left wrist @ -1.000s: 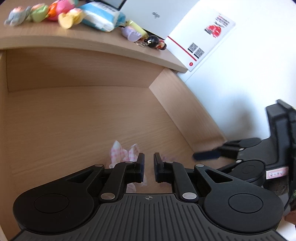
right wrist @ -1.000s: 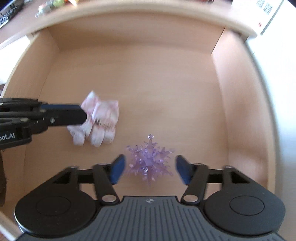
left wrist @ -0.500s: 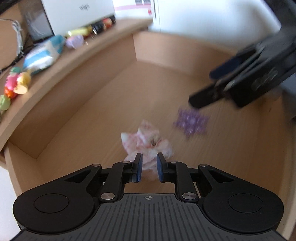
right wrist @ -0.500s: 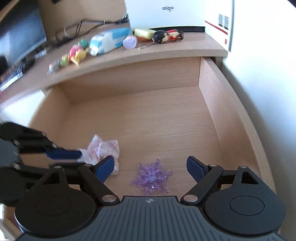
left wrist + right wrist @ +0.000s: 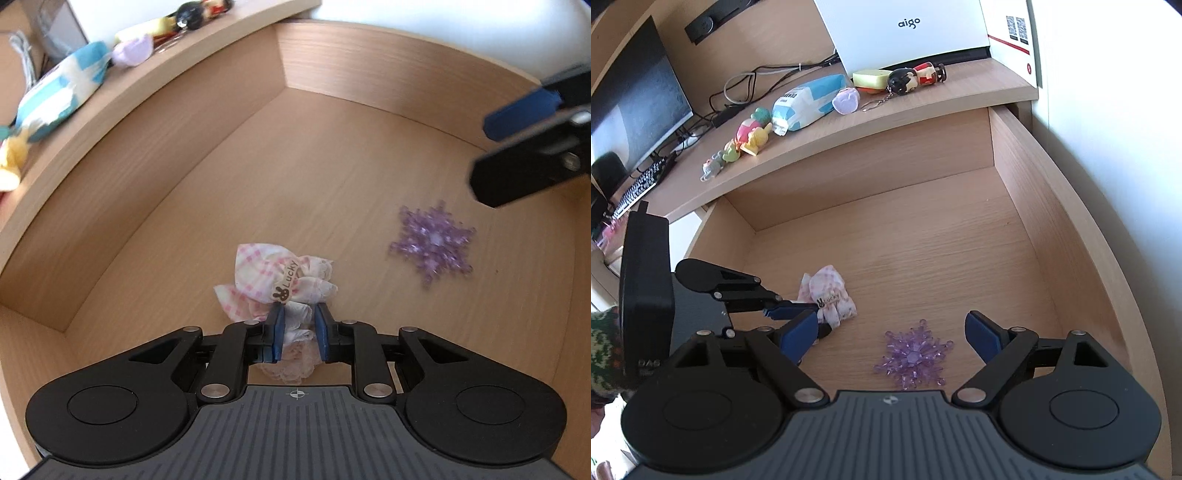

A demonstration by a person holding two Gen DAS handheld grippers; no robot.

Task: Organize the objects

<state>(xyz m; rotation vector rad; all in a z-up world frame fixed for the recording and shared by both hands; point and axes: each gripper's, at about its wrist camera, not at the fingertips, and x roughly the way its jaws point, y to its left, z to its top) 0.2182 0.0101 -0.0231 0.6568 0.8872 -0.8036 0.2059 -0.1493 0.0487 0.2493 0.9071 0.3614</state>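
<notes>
Two tools work inside the pale wooden drawer [image 5: 1015, 236]. The left tool [image 5: 298, 334] has its blue pads narrowly apart and its jaws are opening; the lacy tail of the pink-and-white checked fabric bow with a brown "Lucky" tag [image 5: 275, 286] lies between them, though whether the pads press on it cannot be told. Seen from the right wrist, that left tool [image 5: 792, 309] reaches in from the drawer's left side to the bow [image 5: 829, 295]. The right tool [image 5: 890, 334] stands with its jaws wide and opening, nothing clamped; the purple translucent plastic snowflake [image 5: 912, 356] lies flat on the drawer floor in the gap between its fingers, just right of the bow. From the left wrist the snowflake [image 5: 432, 242] sits beneath the right tool [image 5: 532, 136]. Beyond the drawer's back wall, the worktop [image 5: 960, 92] carries a blue-and-white packet [image 5: 805, 101], a lilac soft toy [image 5: 846, 100], a doll keyring [image 5: 912, 77] and small coloured figures [image 5: 750, 134].
</notes>
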